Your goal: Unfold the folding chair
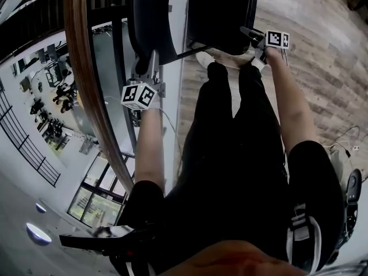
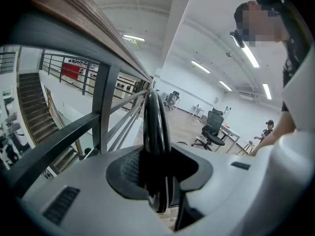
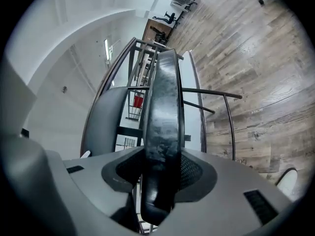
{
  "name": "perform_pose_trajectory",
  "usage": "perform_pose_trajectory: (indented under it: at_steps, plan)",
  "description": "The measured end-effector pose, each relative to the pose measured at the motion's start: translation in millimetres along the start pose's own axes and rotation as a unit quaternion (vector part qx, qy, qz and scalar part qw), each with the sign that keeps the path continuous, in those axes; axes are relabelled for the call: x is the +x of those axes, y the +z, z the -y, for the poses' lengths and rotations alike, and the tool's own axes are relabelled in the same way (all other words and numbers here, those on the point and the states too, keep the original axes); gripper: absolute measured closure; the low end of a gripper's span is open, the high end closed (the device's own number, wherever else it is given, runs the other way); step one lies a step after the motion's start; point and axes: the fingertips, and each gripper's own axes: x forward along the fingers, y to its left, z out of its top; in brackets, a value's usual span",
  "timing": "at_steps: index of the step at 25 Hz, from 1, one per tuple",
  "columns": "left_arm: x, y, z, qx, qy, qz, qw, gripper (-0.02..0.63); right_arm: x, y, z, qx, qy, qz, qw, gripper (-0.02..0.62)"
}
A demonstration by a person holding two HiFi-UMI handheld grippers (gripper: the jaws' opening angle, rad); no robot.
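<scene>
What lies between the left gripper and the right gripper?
The folding chair: in the head view its two black panels span the stretch from the left gripper to the right gripper, each clamped on a panel's edge.

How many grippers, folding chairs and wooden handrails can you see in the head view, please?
grippers: 2 (left gripper, right gripper)
folding chair: 1
wooden handrail: 1
total: 4
</scene>
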Motion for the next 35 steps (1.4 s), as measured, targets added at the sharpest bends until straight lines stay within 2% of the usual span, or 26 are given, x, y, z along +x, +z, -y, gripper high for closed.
perform_pose_trajectory:
  at_steps: [4, 7, 10, 12, 16, 23, 35]
  plan:
    - [1.8, -4.4, -9.9, -0.016, 0.001, 0.005, 0.9999, 0.492, -8.6, -0.2, 20.6, -0.002, 0.004, -0.003, 1.000, 0.413]
    - [3.3, -8.9, -13.9, -0.028, -0.002, 0.003, 0.9996, 0.492, -13.2, -1.9, 32.7, 0.006, 0.031, 0.001, 1.000, 0.413]
    - [4.3, -14.0, -15.9, -0.028, -0.009, 0.001, 0.9996, 0.492, -14.7, 0.3, 27.5, 0.013, 0.102, 0.011, 0.995, 0.413]
    - [3.3, -15.9, -17.5, -0.025, -0.005, -0.001, 0.9997, 0.491, -16.0, -0.9, 33.6, 0.013, 0.125, 0.011, 0.992, 0.413]
    - [10.8, -27.8, -12.0, -0.036, -0.006, 0.003, 0.9993, 0.491, -33.5, -5.6, 74.0, 0.038, 0.119, 0.002, 0.992, 0.413]
    - [20.6, -41.5, 1.3, -0.044, -0.014, -0.001, 0.9989, 0.491, -51.1, -3.2, 109.4, 0.037, 0.161, -0.013, 0.986, 0.413]
    - [39.9, -65.7, 19.4, -0.055, -0.005, -0.009, 0.9984, 0.491, -75.0, -2.1, 175.0, 0.054, 0.200, -0.009, 0.978, 0.413]
